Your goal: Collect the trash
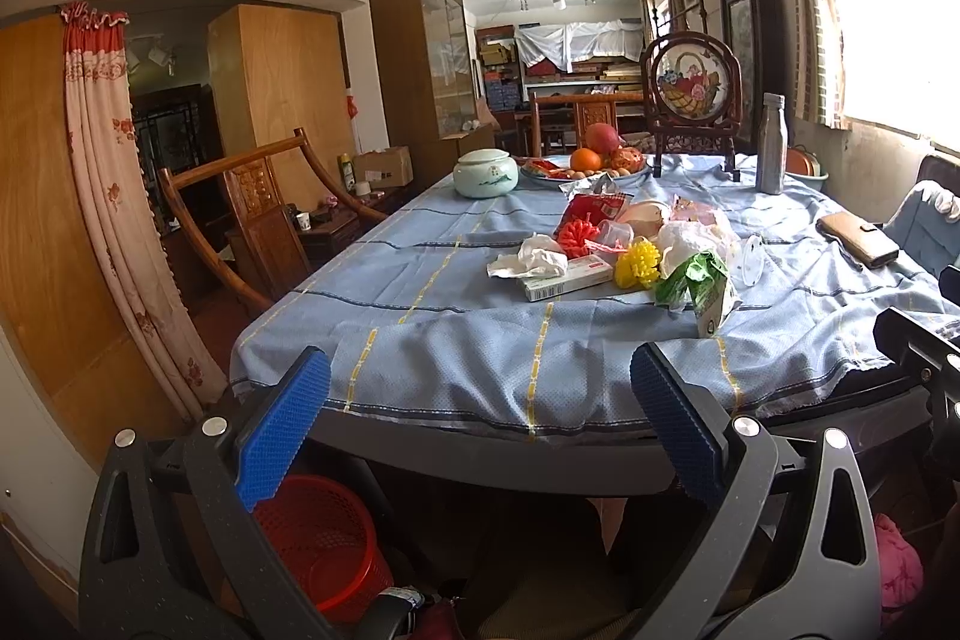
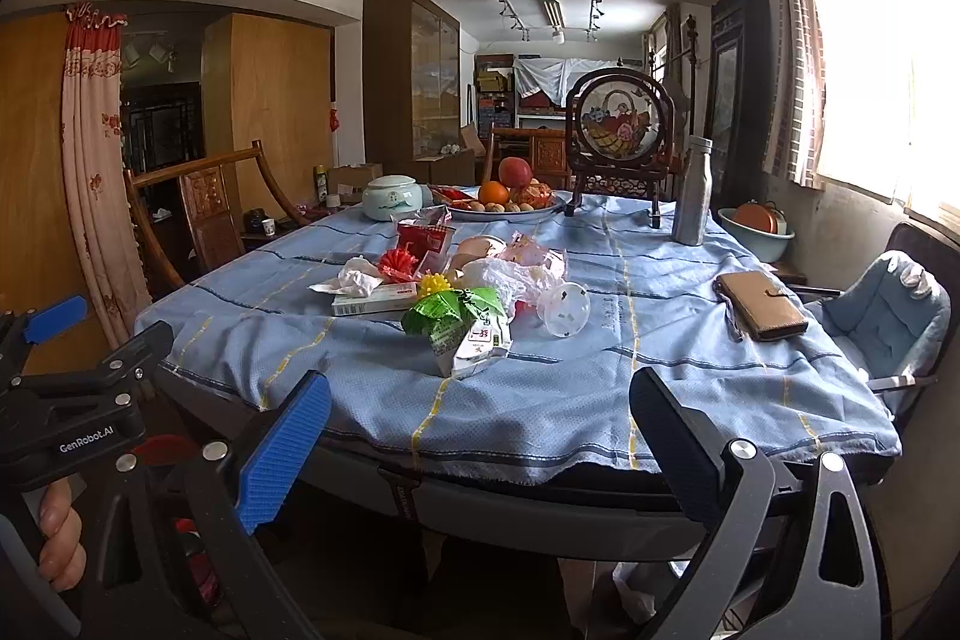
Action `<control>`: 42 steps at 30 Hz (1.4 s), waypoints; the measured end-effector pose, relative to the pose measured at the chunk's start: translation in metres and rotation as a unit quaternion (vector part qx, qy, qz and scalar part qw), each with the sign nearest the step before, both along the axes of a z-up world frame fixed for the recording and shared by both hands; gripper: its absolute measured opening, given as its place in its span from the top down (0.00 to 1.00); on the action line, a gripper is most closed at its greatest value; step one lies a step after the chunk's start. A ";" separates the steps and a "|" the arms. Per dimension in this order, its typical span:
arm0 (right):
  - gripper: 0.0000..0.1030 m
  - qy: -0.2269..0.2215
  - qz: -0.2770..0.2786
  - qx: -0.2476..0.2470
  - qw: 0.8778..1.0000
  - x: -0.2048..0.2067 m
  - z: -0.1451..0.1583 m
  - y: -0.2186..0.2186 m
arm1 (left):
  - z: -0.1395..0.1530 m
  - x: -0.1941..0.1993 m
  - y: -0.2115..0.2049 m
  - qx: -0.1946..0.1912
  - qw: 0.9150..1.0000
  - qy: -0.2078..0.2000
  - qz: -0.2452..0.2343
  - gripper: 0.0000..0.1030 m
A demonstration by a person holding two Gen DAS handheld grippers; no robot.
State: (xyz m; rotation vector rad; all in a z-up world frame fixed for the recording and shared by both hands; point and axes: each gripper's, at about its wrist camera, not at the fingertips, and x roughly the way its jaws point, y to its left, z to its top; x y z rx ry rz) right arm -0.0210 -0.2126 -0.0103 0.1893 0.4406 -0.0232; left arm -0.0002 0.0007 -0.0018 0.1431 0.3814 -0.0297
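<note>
Meanwhile, both grippers are held spread wide and empty below the near table edge: the left gripper (image 1: 480,424) and the right gripper (image 2: 480,448). A heap of trash (image 2: 456,292) is seen mid-frame on the blue tablecloth (image 2: 540,400), with a green wrapper (image 2: 456,322), crumpled tissue (image 1: 528,259) and a flat box (image 1: 567,277) at its front (items behind are overlapped and hard to make out). A red basket (image 1: 324,538) is partly hidden behind the left fingers at lower left.

red basket (image 1: 324,538) half hidden by jaws, carton print unreadable
</note>
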 end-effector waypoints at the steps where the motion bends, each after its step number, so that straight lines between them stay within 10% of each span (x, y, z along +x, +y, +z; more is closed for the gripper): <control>1: 0.05 0.000 0.000 0.000 1.000 0.000 0.000 0.000 | 0.000 0.000 0.000 0.000 1.000 0.000 0.000 0.06; 34: 0.05 0.009 0.004 0.009 1.000 0.004 -0.006 -0.002 | -0.017 0.010 0.005 -0.004 1.000 0.010 -0.008 0.06; 42: 0.05 0.022 0.000 0.018 1.000 0.012 -0.016 -0.010 | -0.017 0.022 0.012 -0.027 0.997 0.064 -0.013 0.06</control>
